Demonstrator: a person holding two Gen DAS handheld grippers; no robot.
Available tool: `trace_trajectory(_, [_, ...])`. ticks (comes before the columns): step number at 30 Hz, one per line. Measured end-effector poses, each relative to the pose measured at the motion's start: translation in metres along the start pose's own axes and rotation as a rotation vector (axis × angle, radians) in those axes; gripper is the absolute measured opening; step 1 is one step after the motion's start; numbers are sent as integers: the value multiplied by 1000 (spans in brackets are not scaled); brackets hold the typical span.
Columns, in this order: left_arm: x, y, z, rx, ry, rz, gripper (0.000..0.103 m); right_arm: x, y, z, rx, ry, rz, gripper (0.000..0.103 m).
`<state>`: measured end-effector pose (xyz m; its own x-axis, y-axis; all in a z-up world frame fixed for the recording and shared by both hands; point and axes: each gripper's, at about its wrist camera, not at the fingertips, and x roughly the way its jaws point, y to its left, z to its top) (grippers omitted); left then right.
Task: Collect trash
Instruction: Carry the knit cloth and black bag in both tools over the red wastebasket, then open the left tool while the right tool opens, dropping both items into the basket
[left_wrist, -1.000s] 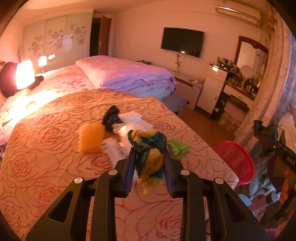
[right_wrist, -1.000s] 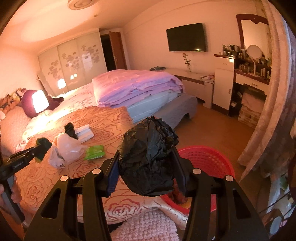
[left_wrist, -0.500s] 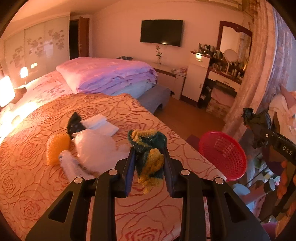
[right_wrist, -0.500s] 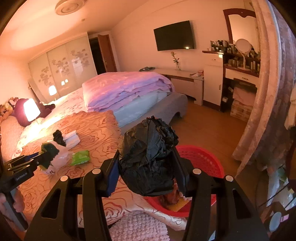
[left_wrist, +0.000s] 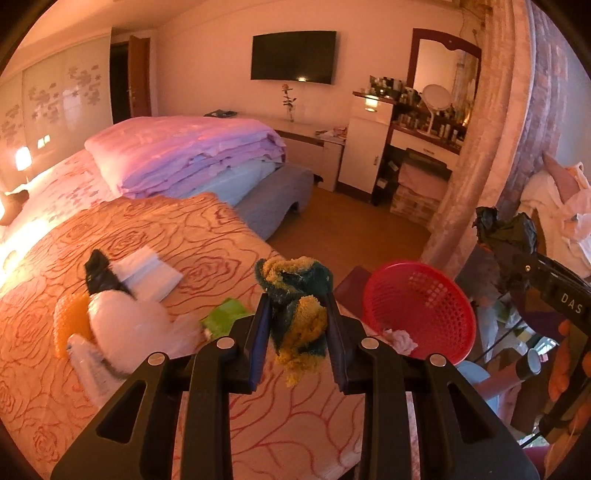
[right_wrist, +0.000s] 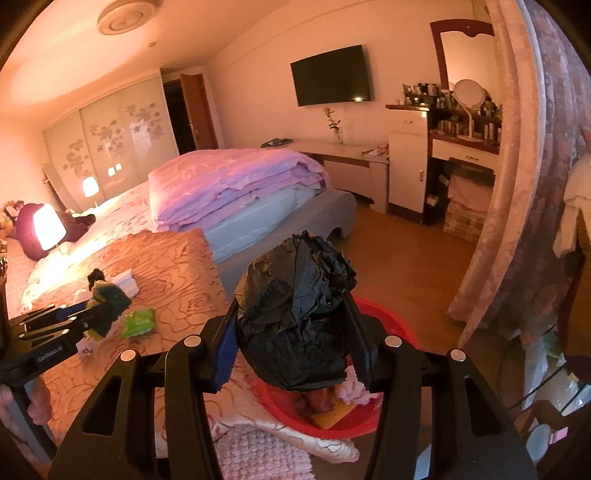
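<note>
Left wrist view: the left gripper (left_wrist: 298, 321) is clamped on a green-and-yellow fuzzy rag (left_wrist: 297, 314), which fills the gap between the fingers, bulges past their tips and hangs a ragged end below them. Only this view shows the items on the rose-patterned bedspread (left_wrist: 155, 229) beyond and to the left of the jaws: an orange scrubber (left_wrist: 68, 321), a white plastic bag (left_wrist: 125, 321), a black scrap (left_wrist: 98, 275), folded white tissue (left_wrist: 147, 273) and a green packet (left_wrist: 225, 314). The red basket (left_wrist: 421, 306) lies just right of the jaws, its mesh wall plain, with a pink wad (left_wrist: 400, 338) at its near rim. The right gripper (left_wrist: 506, 240) appears at the right edge, side-on, with black material at its tip.

Right wrist view: the right gripper (right_wrist: 293, 314) is clamped on a crumpled black plastic bag (right_wrist: 295, 314), wider than the fingers are long, which hides most of the red basket (right_wrist: 388, 321) directly beneath and beyond it. Only this view shows the basket's contents below the jaws: pink tissue (right_wrist: 351, 393) and a yellow piece (right_wrist: 338, 413). The left gripper (right_wrist: 107, 306) enters from the left, over the bedspread (right_wrist: 177, 280), rag between its fingers.
</note>
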<state>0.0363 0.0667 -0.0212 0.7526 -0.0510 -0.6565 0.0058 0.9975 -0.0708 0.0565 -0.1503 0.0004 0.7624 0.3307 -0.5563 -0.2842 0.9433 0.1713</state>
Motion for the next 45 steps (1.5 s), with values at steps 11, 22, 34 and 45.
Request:
trace_trajectory(11, [21,-28,12,43,25,-39,27,9,-26,-3,42,15,-35,49])
trace_trajectory(22, [45,-51,14,76,69,-65,27,19,-43,-4,80,40,-58,50])
trace_trajectory(34, [84,-88,21,138,125,-120,27,40,-64,-14,122,90,-95,50])
trace_trajectory(45, [131,-122,11,203,217,-168,27,68,-87,-29,176,163,-114,50])
